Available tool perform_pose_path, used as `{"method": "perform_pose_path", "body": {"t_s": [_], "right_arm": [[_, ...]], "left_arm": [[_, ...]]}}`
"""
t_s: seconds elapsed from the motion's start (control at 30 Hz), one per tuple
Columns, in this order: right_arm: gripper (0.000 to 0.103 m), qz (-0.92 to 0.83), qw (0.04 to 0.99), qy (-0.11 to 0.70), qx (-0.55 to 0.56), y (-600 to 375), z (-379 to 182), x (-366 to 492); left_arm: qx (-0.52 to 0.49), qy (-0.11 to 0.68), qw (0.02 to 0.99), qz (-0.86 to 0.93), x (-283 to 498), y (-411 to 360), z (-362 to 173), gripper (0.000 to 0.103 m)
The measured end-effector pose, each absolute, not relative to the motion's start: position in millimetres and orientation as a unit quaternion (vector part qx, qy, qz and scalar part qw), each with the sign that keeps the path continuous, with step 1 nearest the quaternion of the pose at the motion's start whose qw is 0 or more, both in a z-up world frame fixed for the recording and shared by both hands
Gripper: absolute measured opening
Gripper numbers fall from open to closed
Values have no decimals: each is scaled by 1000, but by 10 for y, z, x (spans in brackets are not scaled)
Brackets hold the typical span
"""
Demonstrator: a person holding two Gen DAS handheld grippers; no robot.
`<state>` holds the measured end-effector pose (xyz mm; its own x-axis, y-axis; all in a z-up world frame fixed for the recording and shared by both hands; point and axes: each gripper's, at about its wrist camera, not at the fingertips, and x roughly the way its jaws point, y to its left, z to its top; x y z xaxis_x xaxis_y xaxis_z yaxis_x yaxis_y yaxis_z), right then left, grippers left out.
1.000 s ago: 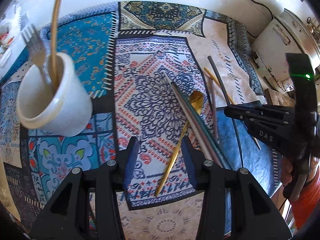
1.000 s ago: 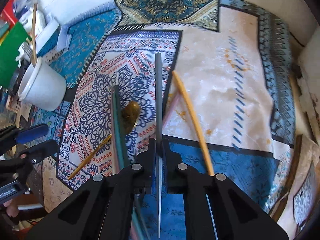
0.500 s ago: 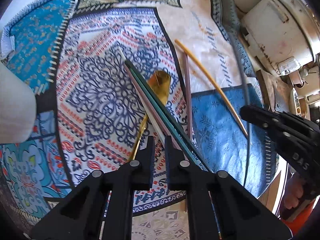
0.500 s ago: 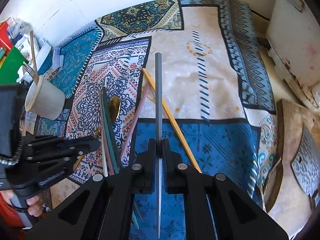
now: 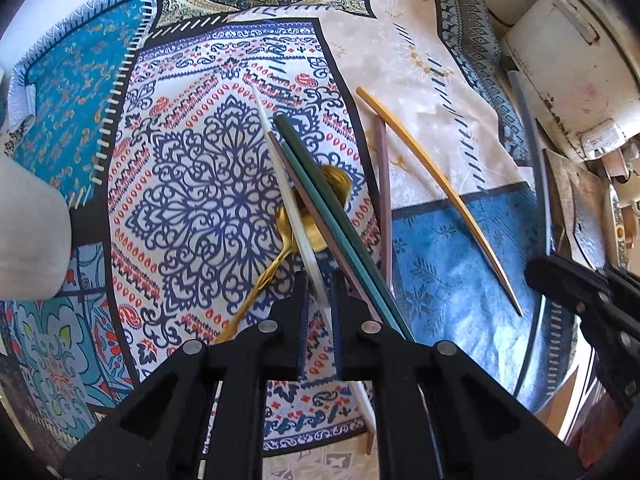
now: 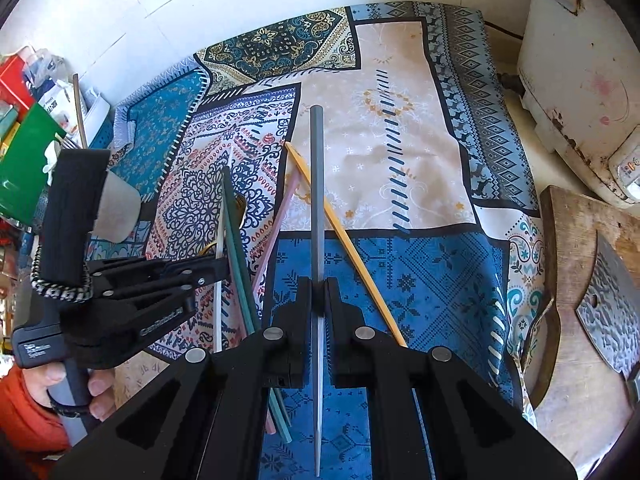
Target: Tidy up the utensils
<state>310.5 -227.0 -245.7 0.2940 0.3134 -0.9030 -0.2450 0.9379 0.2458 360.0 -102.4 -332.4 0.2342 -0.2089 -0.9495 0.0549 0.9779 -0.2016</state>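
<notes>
Two utensils are in hand: right gripper point(image 6: 318, 312) fingers pinch a grey chopstick point(image 6: 316, 208); left gripper point(image 5: 318, 300) fingers pinch a white chopstick point(image 5: 298, 216). Remaining: green chopsticks point(image 5: 320, 200), gold spoon point(image 5: 320, 216), and yellow chopstick point(image 5: 436, 184) lie loose on the table point(image 5: 440, 280), with the white cup point(image 6: 118, 208) near.

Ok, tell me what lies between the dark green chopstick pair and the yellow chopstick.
One mauve-pink chopstick on the patterned cloth, seen in the left wrist view.

The left tool's point(image 6: 224, 270) frame hides most of the white cup point(image 6: 120, 212); its contents stay unreadable.
</notes>
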Motion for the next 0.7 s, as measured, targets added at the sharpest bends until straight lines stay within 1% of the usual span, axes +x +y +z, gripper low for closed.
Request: {"method": "perform_pose_path", "body": {"t_s": [0.17, 0.2, 0.27, 0.57, 0.7], "right_arm": [[6, 175, 807, 563, 34, -2269, -2426, 3093], [6, 177, 808, 561, 36, -2269, -2411, 3087], [6, 177, 810, 558, 37, -2266, -2385, 3074], [6, 184, 820, 540, 40, -2177, -2247, 3099], [6, 189, 821, 537, 32, -2092, -2211, 3104]], "left_arm": [[-58, 614, 782, -84, 3691, -1078, -3336, 7], [-61, 615, 782, -86, 3723, -1083, -3337, 5], [-63, 611, 784, -88, 3700, -1042, -3306, 4], [-61, 585, 804, -92, 3374, -778, -3084, 4], [-49, 595, 796, -97, 3233, -660, -3110, 4]]}}
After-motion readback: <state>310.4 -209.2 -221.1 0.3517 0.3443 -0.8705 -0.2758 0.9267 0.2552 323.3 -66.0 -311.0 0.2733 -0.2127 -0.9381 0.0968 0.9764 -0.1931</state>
